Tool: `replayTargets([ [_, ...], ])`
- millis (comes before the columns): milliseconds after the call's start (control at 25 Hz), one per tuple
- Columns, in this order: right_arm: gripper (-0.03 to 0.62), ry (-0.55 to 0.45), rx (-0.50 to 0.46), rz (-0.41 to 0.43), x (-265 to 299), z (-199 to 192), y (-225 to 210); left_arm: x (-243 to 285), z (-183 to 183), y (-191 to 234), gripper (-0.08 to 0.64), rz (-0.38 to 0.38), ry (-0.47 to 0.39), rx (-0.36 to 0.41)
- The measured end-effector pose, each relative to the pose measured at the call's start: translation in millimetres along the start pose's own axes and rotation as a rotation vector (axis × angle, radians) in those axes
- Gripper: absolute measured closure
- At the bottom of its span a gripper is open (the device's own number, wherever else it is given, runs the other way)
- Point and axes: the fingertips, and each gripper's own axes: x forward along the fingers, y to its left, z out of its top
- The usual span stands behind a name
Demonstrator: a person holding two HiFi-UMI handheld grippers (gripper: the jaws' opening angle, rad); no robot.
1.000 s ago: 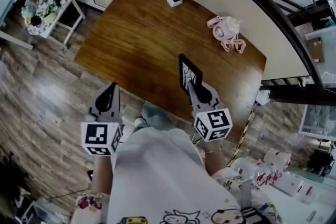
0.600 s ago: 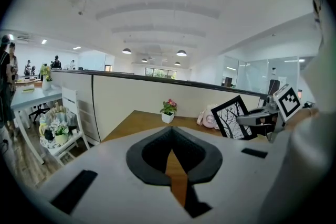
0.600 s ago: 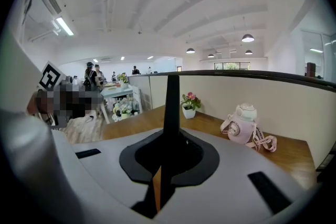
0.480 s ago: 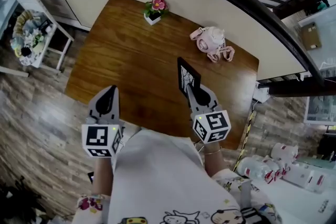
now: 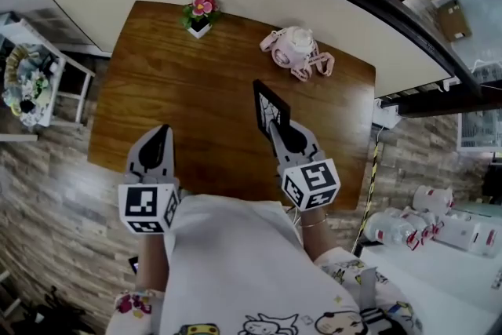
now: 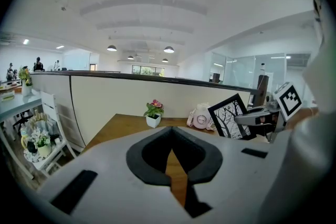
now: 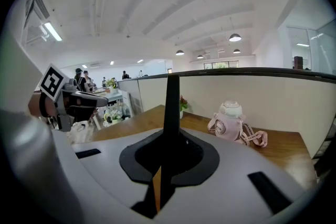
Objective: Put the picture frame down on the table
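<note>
Head view: picture frame (image 5: 269, 110) held upright over the table (image 5: 172, 90).
The right gripper (image 5: 276, 129) is clenched on the frame's lower edge, keeping it upright and apparently not yet resting, ready for setting down. The left gripper (image 5: 161, 136), its 2 jaws together and empty, hangs at the near edge.

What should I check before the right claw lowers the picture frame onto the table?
1. Right claw shut on picture frame: ok.
2. Frame held over the table: ok.
3. Wood around frame bare; pink bottle and flower pot stand apart from it: ok.
4. Frame's lower edge off the wood: cannot tell.
5. Left claw shut, empty, away from frame: ok.
</note>
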Motion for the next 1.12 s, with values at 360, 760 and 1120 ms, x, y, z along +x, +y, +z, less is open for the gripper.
replayTargets([
  [360,0.571,-0.011,0.048,-0.117,-5.4,4.5,-4.3,29.7,15.4,-3.5,0.557,-0.145,0.009,0.053],
  [760,0.571,-0.026,0.102,-0.235,-9.9,9.3,-13.3,61.9,31.0,-6.1,0.557,-0.259,0.013,0.107],
  [1120,0.571,-0.013,0.115,-0.255,-9.5,5.6,-21.5,76.3,30.2,-13.4,0.557,-0.292,0.028,0.118],
])
